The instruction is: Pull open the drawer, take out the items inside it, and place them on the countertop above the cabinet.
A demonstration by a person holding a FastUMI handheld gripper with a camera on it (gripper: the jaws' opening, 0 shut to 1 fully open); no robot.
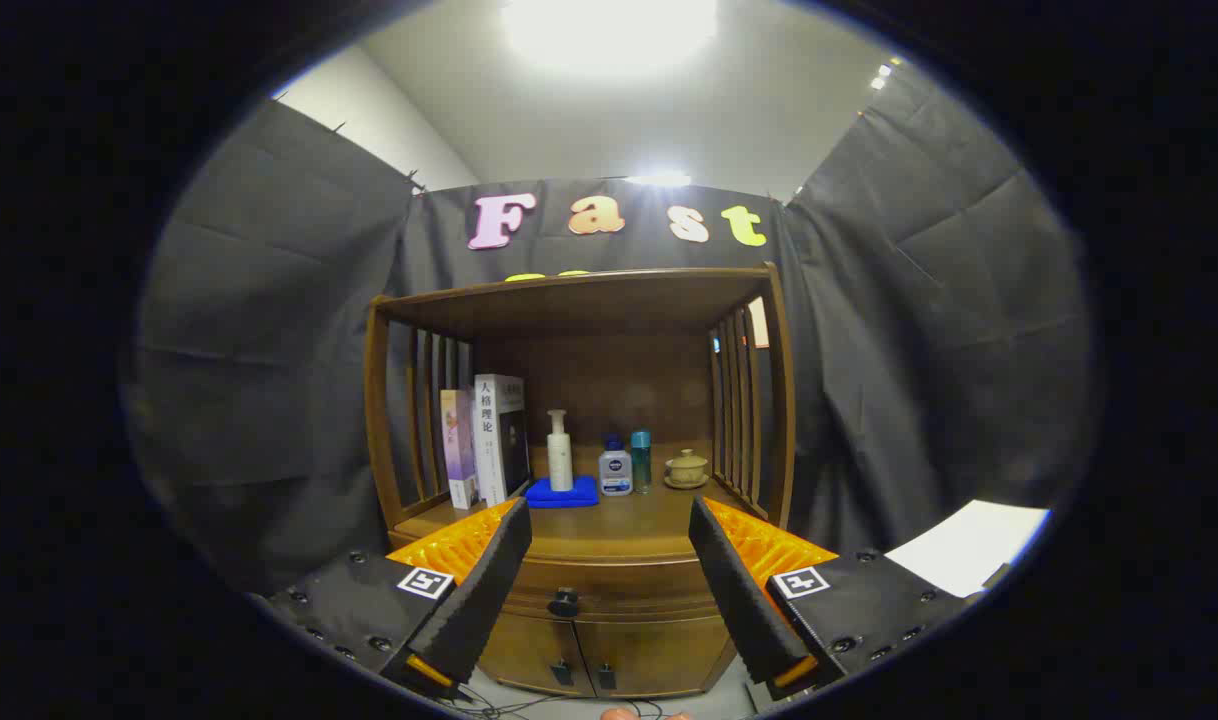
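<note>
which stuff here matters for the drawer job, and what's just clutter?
Job:
drawer, shut, dark knob between and beyond the open fingers
countertop above it, the drop spot
gripper, holding nothing

Clutter on the countertop:
books
white pump bottle on blue cloth
small white bottle
teal bottle
lidded cup

Black-padded, orange-ribbed hand-held gripper [609, 520]; square markers

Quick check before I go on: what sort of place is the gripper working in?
Probably a staged booth, not a real home: black cloth walls surround a brown wooden cabinet holding upright books and a white pump bottle. The open gripper faces its closed drawer.
</note>
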